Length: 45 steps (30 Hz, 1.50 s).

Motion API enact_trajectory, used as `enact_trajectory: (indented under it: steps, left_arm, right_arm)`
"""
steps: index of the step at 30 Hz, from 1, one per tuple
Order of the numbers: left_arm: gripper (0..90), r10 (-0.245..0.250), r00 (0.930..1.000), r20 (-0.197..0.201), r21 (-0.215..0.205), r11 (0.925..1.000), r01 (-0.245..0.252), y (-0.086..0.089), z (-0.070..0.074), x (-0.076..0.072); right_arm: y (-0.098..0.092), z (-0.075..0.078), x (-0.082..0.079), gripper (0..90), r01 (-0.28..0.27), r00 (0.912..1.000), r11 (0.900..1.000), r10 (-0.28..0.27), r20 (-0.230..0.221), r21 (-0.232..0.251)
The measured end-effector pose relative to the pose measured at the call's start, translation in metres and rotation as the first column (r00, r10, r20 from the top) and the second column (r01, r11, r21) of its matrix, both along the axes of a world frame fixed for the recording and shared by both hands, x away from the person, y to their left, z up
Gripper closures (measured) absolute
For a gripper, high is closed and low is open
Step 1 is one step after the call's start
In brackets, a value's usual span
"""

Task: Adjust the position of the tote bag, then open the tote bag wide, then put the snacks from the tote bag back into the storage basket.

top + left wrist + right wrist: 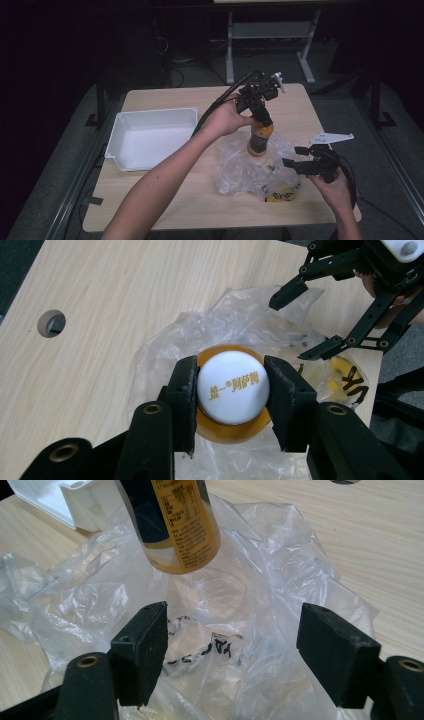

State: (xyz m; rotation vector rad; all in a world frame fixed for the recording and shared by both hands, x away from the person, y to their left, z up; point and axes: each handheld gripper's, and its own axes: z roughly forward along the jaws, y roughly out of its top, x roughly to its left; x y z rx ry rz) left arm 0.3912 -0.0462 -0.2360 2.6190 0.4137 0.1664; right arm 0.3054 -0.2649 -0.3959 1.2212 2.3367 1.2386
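An orange drink bottle (pixel 260 140) with a white cap (pixel 233 386) hangs upright just above a crumpled clear plastic bag (pixel 252 170). My left gripper (pixel 262 120) points down on it from above, and its pads (pixel 186 385) press both sides of the cap. In the right gripper view the bottle's lower end (pixel 175 525) floats over the bag (pixel 210 625). My right gripper (pixel 296 156) stands open at the bag's right edge, with nothing pinched between its jaws. From the left gripper view the right gripper (pixel 300 320) shows open beside the bag (pixel 235 325).
A white plastic bin (pixel 150 137) sits on the left of the wooden table (pixel 160 200), empty as far as I see. A round hole (pixel 51 322) pierces the tabletop. Yellow print shows on the bag near the front edge (pixel 282 194). Dark floor and a metal frame lie beyond the table.
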Motion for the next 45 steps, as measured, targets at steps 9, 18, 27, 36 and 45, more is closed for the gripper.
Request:
enact_trajectory:
  steps: [9,18,27,36,45]
  left_arm:
    - [59.3,0.015,0.9999,0.008,-0.004,0.9999,-0.015,0.011,0.006,-0.001]
    - [59.4,0.03,0.9994,0.017,-0.013,0.9995,-0.03,0.024,0.016,-0.002]
    - [59.4,0.046,0.9987,0.023,-0.012,0.9989,-0.046,0.037,0.024,-0.003]
    - [59.4,0.071,0.9965,0.045,-0.004,0.9975,-0.071,0.055,0.032,-0.002]
    - [59.4,0.092,0.9949,0.042,-0.005,0.9958,-0.091,0.071,0.038,0.0]
  right_arm:
    - [0.001,0.0,0.001,26.7,-0.001,1.0,1.0,0.001,0.007,-0.007]
    - [0.002,0.0,0.0,26.6,0.003,1.0,1.0,-0.003,0.004,-0.01]
    - [0.003,0.001,-0.001,26.6,0.002,0.9999,1.0,-0.002,0.012,-0.014]
    - [0.004,0.003,-0.001,26.5,0.004,0.9998,1.0,-0.003,0.02,-0.017]
    - [0.008,0.005,0.001,26.4,0.004,0.9996,1.0,-0.004,0.027,-0.013]
